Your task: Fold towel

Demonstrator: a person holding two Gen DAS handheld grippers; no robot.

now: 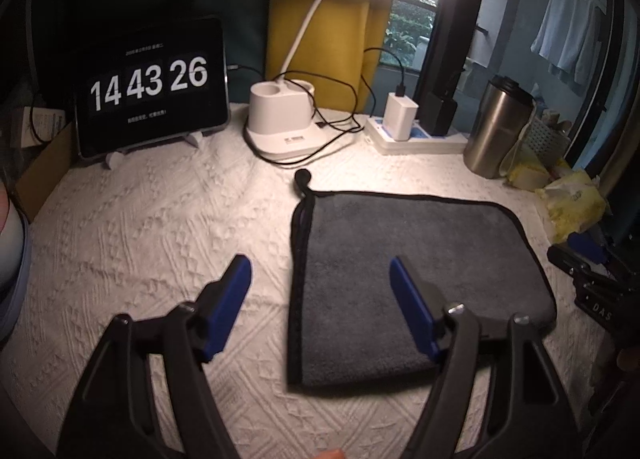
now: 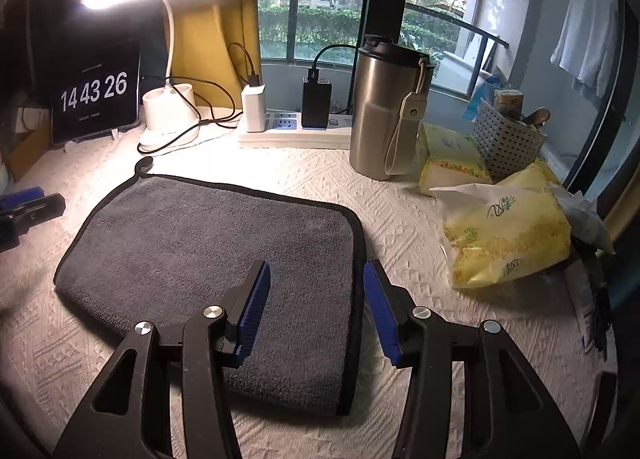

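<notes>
A dark grey towel [image 1: 420,259] with a black hem lies folded and flat on the white textured cloth; it also shows in the right wrist view [image 2: 208,243]. A black hanging loop [image 1: 303,178] sticks out at its far left corner. My left gripper [image 1: 320,271] is open and empty, hovering over the towel's left edge. My right gripper [image 2: 316,279] is open and empty, its jaws on either side of the towel's right hem, above it. The right gripper also shows at the right edge of the left wrist view [image 1: 588,271].
At the back stand a tablet clock [image 1: 150,89], a white lamp base [image 1: 288,119] with cables, a power strip [image 2: 296,131] with chargers, and a steel tumbler [image 2: 386,107]. Yellow tissue packs [image 2: 508,239] and a white basket [image 2: 508,135] sit at the right.
</notes>
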